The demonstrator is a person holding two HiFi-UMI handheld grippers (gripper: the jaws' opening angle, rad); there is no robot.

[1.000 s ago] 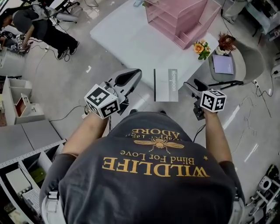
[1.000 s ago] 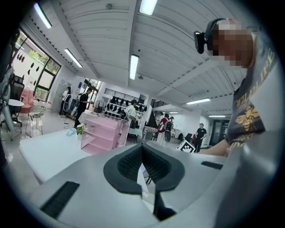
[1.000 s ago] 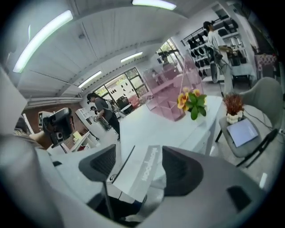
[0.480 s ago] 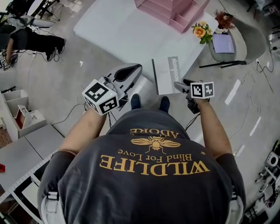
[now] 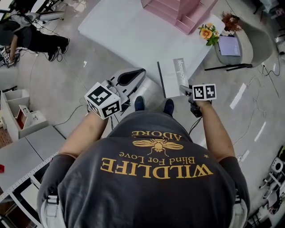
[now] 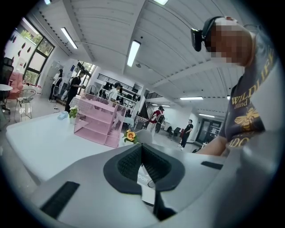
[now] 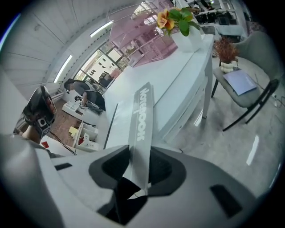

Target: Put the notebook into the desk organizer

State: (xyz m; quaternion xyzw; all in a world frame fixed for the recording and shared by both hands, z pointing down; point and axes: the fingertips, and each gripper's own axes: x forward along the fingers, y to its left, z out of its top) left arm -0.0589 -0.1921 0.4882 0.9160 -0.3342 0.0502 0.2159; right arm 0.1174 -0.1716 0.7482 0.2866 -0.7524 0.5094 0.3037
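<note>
Surface [image 5: 129, 35]: white, far end cut off in my head view. Desk organizer [image 5: 178, 11]: pink, top cropped. Notebook [image 5: 173, 75] at near surface edge, well apart from organizer. Right hand-held gripper [image 7: 139, 162]: jaws just been closing, now pinching notebook edge. Left hand-held gripper [image 6: 141, 149]: tips pressed together, empty.

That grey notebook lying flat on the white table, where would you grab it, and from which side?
Its near short edge, from the person's side. The notebook lies flat on the table, so only that end, which seems to jut past the rim, lets one jaw go above and one below. The right hand-held gripper has just been closing its jaws on that edge.
</note>
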